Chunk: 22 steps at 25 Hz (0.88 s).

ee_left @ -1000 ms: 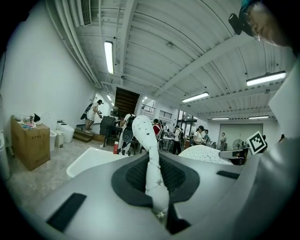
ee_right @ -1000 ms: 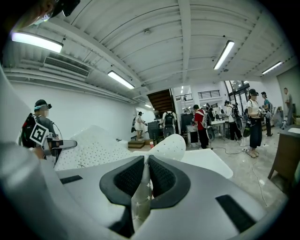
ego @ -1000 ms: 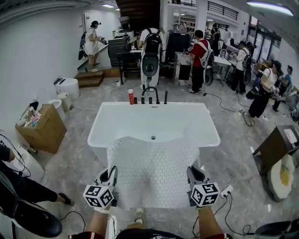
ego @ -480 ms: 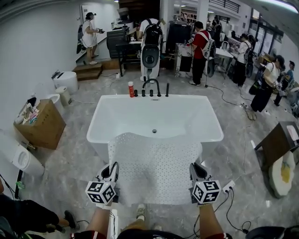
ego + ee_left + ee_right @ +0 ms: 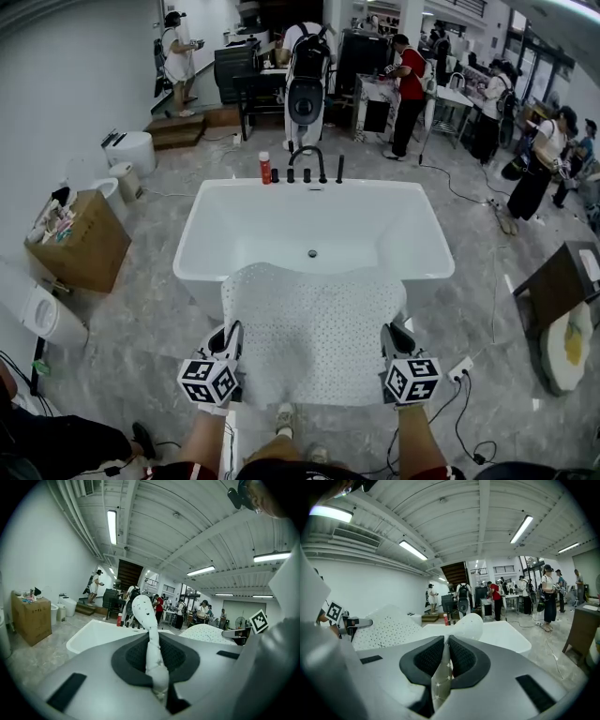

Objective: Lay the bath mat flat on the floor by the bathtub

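Observation:
A white perforated bath mat (image 5: 314, 328) hangs stretched between my two grippers in the head view. Its far edge drapes over the near rim of the white bathtub (image 5: 412, 234). My left gripper (image 5: 232, 339) is shut on the mat's left near corner. My right gripper (image 5: 387, 339) is shut on the right near corner. In the left gripper view the mat (image 5: 151, 639) runs pinched between the dark pads (image 5: 136, 656). In the right gripper view the mat's edge (image 5: 443, 667) is clamped between the pads (image 5: 461, 657), with the tub (image 5: 506, 637) beyond.
Grey marble floor (image 5: 150, 319) surrounds the tub. A cardboard box (image 5: 80, 246) and white toilet (image 5: 52, 317) stand at the left. A power strip with cables (image 5: 459, 370) lies at the right, next to a dark stand (image 5: 553, 286). Several people stand in the background (image 5: 405, 84). My shoe (image 5: 281, 419) shows below the mat.
Both grippers have come down and slightly back toward me with the mat. More of the mat has slid off the tub rim, so less of it covers the tub.

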Available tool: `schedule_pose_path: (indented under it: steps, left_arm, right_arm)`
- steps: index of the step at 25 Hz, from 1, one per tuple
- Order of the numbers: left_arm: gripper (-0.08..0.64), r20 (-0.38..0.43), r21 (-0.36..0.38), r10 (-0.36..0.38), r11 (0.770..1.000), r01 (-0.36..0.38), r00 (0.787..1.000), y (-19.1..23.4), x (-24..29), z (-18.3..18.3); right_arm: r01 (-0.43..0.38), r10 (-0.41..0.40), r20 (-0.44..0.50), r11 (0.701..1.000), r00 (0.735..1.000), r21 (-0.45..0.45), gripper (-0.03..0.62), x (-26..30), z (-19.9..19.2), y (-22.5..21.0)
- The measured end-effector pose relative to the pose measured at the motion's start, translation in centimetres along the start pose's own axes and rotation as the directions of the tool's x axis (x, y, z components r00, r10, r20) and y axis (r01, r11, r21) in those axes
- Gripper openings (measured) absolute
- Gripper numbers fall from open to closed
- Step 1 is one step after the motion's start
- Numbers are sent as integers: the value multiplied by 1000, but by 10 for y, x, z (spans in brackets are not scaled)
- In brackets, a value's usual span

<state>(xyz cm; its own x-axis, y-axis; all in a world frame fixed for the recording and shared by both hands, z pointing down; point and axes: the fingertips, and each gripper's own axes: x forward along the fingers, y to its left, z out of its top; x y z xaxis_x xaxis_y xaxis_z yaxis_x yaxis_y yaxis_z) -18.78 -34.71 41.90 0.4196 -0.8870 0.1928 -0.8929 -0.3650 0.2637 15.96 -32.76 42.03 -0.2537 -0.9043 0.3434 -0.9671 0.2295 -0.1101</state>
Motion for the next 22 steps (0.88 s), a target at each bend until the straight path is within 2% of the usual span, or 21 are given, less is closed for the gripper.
schedule_pose_path:
  steps: [10, 22]
  left_arm:
    - [29, -36, 8, 19, 1000, -19, 999, 26, 23, -27]
    - [29, -121, -21, 53, 998, -56, 991, 57, 46, -70]
  right_arm:
    - [18, -17, -41, 1000, 999, 18, 52, 36, -32, -7]
    - [55, -49, -109, 997, 993, 52, 52, 72, -81, -25]
